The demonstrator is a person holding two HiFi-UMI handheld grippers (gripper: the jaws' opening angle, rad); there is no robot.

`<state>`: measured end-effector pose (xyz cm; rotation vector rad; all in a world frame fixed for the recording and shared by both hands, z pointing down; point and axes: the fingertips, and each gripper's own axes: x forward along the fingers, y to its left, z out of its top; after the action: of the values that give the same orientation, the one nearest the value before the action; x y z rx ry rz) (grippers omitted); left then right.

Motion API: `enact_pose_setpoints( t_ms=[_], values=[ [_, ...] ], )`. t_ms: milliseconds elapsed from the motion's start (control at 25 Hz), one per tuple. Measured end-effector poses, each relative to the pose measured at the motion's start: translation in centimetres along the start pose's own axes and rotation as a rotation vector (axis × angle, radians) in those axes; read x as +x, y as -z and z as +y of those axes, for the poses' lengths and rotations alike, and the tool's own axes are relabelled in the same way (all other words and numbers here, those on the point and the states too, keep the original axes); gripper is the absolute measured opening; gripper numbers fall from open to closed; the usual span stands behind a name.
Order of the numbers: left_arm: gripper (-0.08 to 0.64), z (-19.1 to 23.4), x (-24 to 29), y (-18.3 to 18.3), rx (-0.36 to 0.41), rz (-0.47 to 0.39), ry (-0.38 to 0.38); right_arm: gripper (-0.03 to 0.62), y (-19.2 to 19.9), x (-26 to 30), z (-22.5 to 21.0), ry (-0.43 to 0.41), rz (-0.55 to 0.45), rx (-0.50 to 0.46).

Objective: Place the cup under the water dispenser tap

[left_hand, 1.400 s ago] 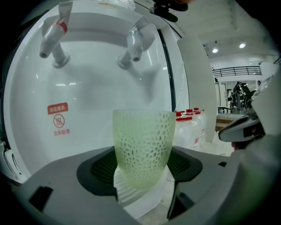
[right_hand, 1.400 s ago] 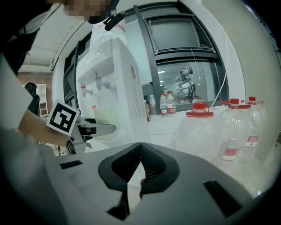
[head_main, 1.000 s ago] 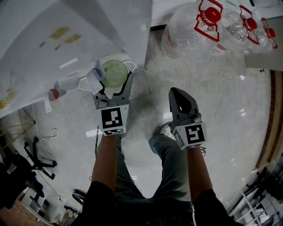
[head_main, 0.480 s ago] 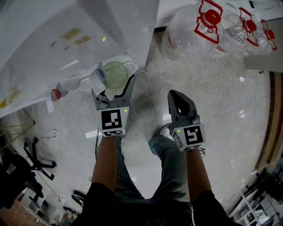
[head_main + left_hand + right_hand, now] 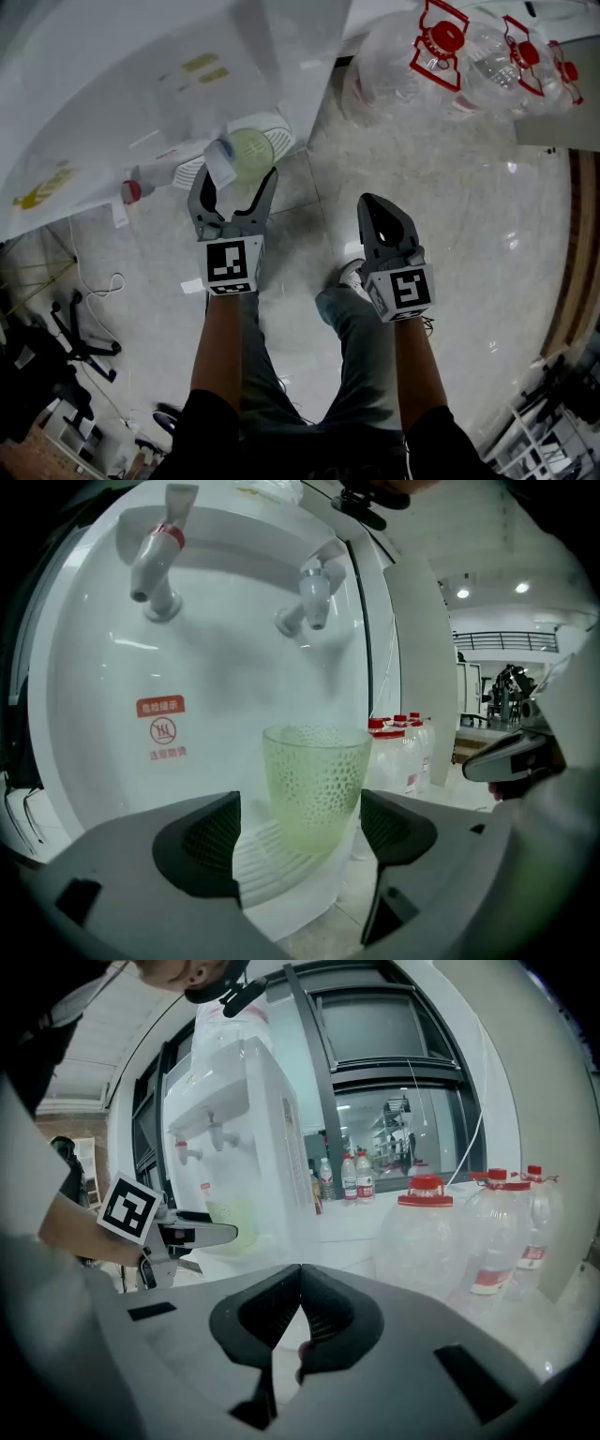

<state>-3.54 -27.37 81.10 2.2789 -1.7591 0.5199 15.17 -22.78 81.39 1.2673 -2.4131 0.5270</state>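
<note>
Pale green dimpled cup (image 5: pixel 314 785) upright on white drip tray (image 5: pixel 265 857), below blue-marked tap (image 5: pixel 314 592) of water dispenser (image 5: pixel 225 658), left tool (image 5: pixel 302 841) opening, jaws spread either side of cup, not touching, red warning label (image 5: pixel 161 728) with Chinese characters too small to read, right tool (image 5: pixel 300 1321) pressed together, empty

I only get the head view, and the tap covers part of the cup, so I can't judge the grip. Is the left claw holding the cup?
Observer: No. The left claw is opening. Its pads touch the cup on neither side, and the cup stands free just beyond them.
Operator: Is it seated properly?
Observer: Yes, it's upright on the ribbed drip tray, below the blue-collared tap.
Operator: And the other hand?
Observer: The right claw is shut, with nothing between its pads.
</note>
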Motion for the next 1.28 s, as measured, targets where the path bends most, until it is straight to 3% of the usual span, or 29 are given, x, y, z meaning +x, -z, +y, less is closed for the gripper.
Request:
enact_pose_setpoints(
  t_ms=[240,560,1000,1120,1280],
  values=[
    [0.395,-0.1,-1.6,-0.2,-0.005,0.006,0.022,0.014,-0.7,-1.2,0.8,0.010,-0.004,-0.014],
    [0.383,-1.6,-6.8,-2.2,-0.040,0.031,0.046,0.014,-4.6,-4.5,2.6,0.052,-0.026,0.015],
    [0.091,-1.3,-14.4,-10.3,-0.065,0.005,0.013,0.014,-13.3,-9.6,5.6,0.089,-0.077,-0.006],
    [0.035,-1.3,-16.1,-13.1,-0.078,-0.013,0.003,0.014,-15.9,-11.0,6.3,0.086,-0.097,-0.009],
    [0.018,-1.0,-18.1,-16.5,-0.084,-0.027,-0.006,0.014,-19.8,-12.4,7.3,0.081,-0.121,-0.027]
  ],
)
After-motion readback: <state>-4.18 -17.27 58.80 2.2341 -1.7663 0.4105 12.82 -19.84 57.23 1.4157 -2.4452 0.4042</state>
